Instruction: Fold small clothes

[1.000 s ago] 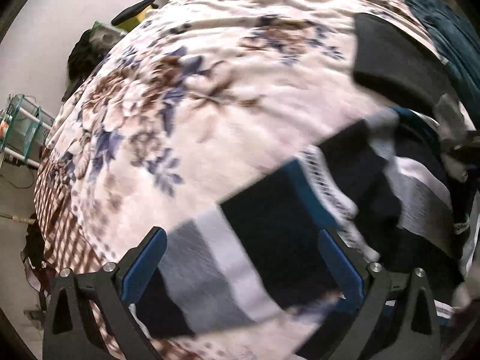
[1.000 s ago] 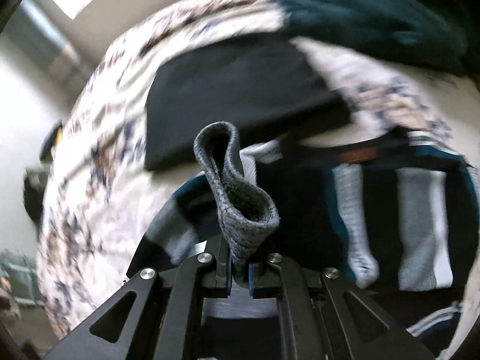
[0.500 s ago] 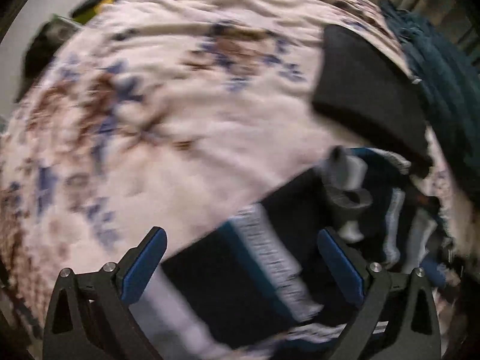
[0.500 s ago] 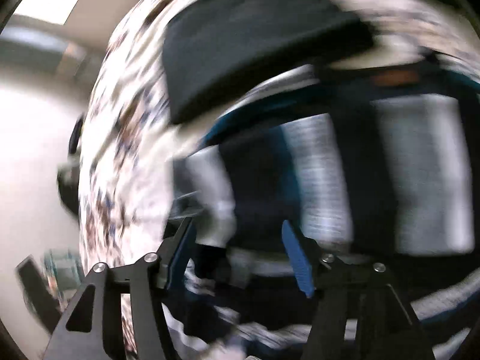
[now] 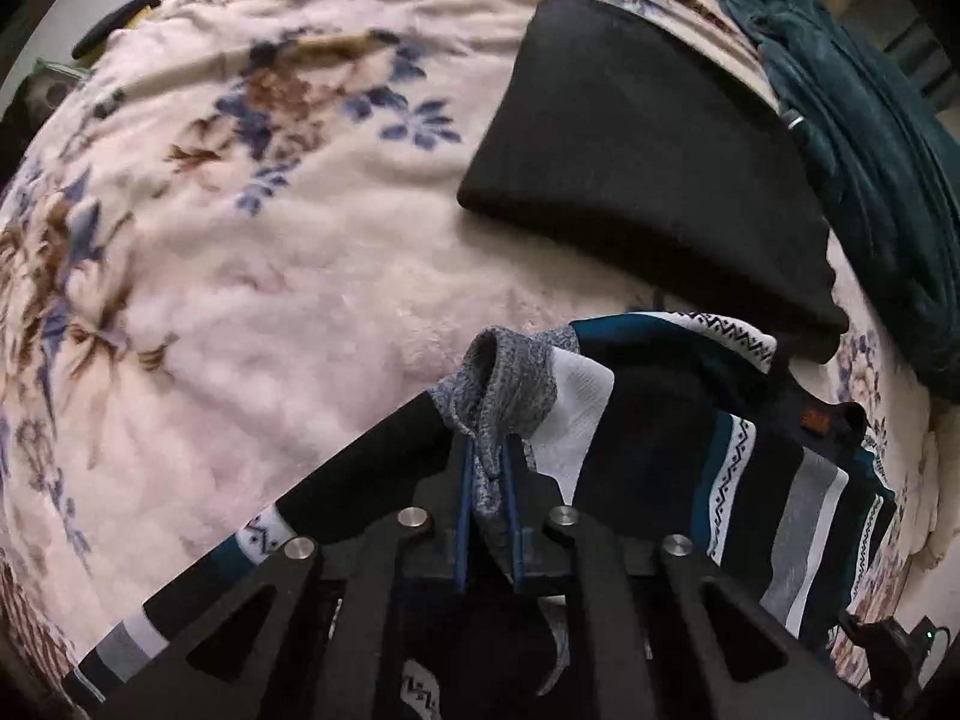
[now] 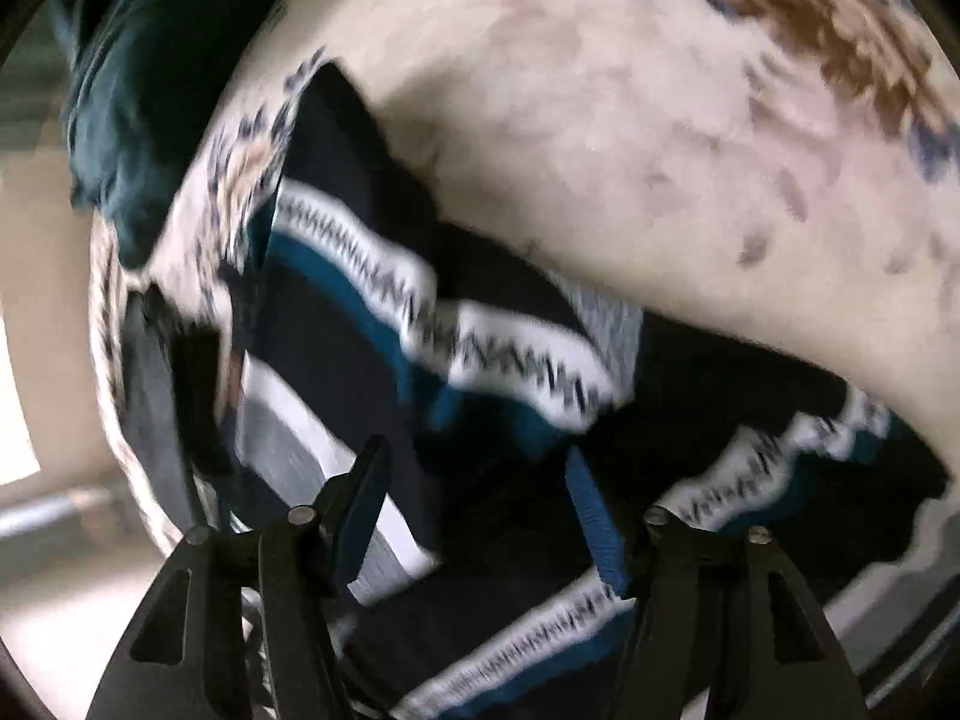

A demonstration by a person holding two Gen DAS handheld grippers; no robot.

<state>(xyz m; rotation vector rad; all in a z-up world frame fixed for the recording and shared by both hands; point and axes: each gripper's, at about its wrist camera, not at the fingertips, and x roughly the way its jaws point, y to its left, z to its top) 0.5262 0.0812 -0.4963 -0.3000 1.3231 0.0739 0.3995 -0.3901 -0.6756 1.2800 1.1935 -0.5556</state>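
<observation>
The left claw (image 5: 487,483) pinches a grey sock cuff (image 5: 501,381) above a striped sweater (image 5: 744,468) on the floral bed (image 5: 252,276). The right claw (image 6: 471,516), jaws just closing, stands partly apart, empty.

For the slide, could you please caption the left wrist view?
Left gripper shut on a grey sock over a striped sweater on a floral blanket.

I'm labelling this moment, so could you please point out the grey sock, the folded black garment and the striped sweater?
grey sock (image 5: 504,384): left wrist view, its bunched loop.
folded black garment (image 5: 636,144): left wrist view, its flat top.
striped sweater (image 6: 336,348): right wrist view, a dark stripe.
</observation>
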